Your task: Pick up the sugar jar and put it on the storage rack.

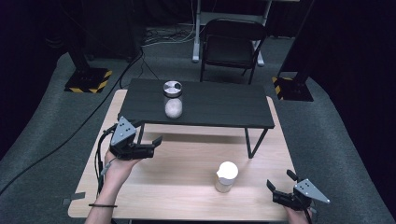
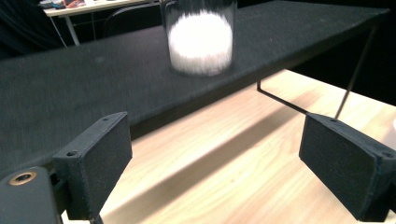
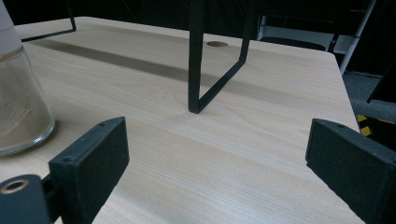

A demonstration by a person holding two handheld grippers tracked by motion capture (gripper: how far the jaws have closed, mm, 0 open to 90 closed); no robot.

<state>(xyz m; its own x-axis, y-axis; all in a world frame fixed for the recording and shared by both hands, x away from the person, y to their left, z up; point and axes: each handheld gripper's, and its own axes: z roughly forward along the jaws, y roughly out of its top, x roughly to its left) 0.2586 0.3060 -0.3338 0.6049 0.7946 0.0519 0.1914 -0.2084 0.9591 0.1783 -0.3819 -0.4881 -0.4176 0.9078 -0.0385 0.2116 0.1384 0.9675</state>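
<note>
A person's left gripper (image 1: 150,142) is hovering wide open and empty over the wooden table (image 1: 187,154), just short of the black shelf (image 1: 210,105), where a metal-lidded jar (image 1: 173,100) of white granules is standing; in the left gripper view that jar's top is running out of frame. Further right, a white-capped flask (image 1: 225,177) of sandy powder is sitting on the table, partly cut off in the right gripper view. The right gripper (image 1: 280,184) is gaping equally wide, gripping nothing, near the table's front corner.
</note>
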